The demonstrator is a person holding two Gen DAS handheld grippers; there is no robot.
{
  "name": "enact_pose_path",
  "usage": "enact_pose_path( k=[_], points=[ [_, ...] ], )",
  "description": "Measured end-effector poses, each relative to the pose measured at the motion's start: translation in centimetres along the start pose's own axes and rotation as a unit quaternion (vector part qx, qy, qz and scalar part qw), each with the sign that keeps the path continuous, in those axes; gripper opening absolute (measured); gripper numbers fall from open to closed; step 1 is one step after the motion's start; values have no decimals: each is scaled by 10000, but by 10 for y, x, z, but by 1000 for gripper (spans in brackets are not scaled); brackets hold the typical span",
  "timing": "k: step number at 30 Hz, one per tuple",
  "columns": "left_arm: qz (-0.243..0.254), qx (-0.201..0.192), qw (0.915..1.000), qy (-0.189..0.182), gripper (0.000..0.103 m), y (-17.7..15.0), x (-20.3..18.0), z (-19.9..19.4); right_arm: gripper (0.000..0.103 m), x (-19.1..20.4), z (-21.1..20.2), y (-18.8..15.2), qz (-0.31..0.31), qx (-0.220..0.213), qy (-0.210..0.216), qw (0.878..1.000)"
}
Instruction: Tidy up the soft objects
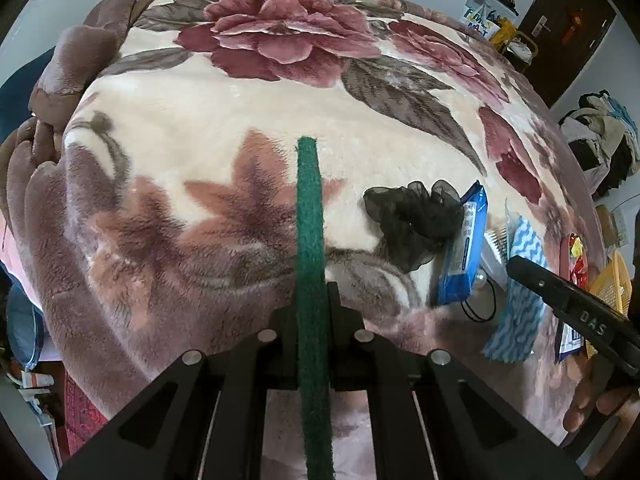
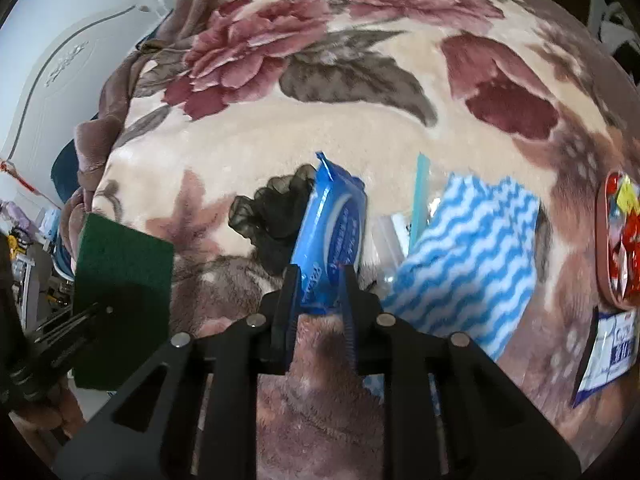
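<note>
Black fingers of the left gripper (image 1: pixel 313 300) fill the bottom of the left wrist view, and they are squeezed tight on a green scrub pad (image 1: pixel 310 240). We see that pad from its thin edge, so it looks like a long green stripe going from 6 o'clock up toward 12 o'clock. In the right wrist view the same green scrub pad (image 2: pixel 120 272) shows its flat face at about 9 o'clock, with the left gripper's dark fingers at its lower edge. Under everything lies a big fluffy flower blanket (image 1: pixel 240 100) with red roses and brown leaves. The right gripper (image 2: pixel 318 280) has its two fingers pressed on the near end of a blue wipes pack (image 2: pixel 332 224), one finger on each side, so it is holding the pack. The pack points up toward 12 o'clock from the fingers. A black frilly hair tie (image 2: pixel 272 208) lies on the blanket touching the pack's left side, toward 10 o'clock from the fingers. At 2 o'clock from the right gripper lies a blue and white wavy cloth (image 2: pixel 472 248), and a clear bag with a teal strip (image 2: pixel 420 200) peeks out between the cloth and the pack. Far off at 3 o'clock sits a red snack packet (image 2: pixel 620 240), and below it, near 4 o'clock, a white and blue packet (image 2: pixel 608 352). In the left wrist view a yellow basket (image 1: pixel 608 284) shows at 3 o'clock, partly hidden behind the right gripper.
</note>
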State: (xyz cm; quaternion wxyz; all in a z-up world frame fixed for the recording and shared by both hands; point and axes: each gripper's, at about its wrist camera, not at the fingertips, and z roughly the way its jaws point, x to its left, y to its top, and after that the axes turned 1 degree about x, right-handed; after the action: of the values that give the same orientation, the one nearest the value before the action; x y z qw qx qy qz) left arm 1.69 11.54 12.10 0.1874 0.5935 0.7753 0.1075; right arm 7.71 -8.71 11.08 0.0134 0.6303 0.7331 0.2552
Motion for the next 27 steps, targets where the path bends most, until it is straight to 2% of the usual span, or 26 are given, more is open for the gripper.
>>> enact_pose_path(
  k=[1,2,3,4,7,12,13,16,17,23,27],
  points=[
    [-20,12,10000,0,6,-1,2,0,33,0,2,0,37,20,11,10000],
    [-39,23,10000,-3,6,-1,3,0,61,1,2,1,55,-23,39,10000],
    [-56,32,10000,-4,6,-1,4,0,82,3,1,1,64,-115,56,9999],
    [-61,34,10000,-6,6,-1,5,1,85,4,0,2,53,-198,50,9998],
    [-72,56,10000,-4,6,2,8,6,84,9,11,9,-78,-164,62,9998],
    [-130,153,9998,-49,6,10,15,23,81,6,44,18,-69,131,18,9999],
    [-134,182,9997,-49,6,10,16,27,78,4,50,18,-67,204,-49,9998],
    [-177,285,9994,-66,6,12,18,39,37,-2,66,18,-63,449,-275,9986],
    [-185,322,9993,-79,6,12,19,43,35,-4,70,19,-43,484,-332,9983],
    [-194,430,9988,-102,6,15,19,57,35,-8,79,23,51,515,-285,9983],
    [-156,355,9992,-100,6,16,16,51,24,-12,60,19,143,307,-194,9992]
  ],
)
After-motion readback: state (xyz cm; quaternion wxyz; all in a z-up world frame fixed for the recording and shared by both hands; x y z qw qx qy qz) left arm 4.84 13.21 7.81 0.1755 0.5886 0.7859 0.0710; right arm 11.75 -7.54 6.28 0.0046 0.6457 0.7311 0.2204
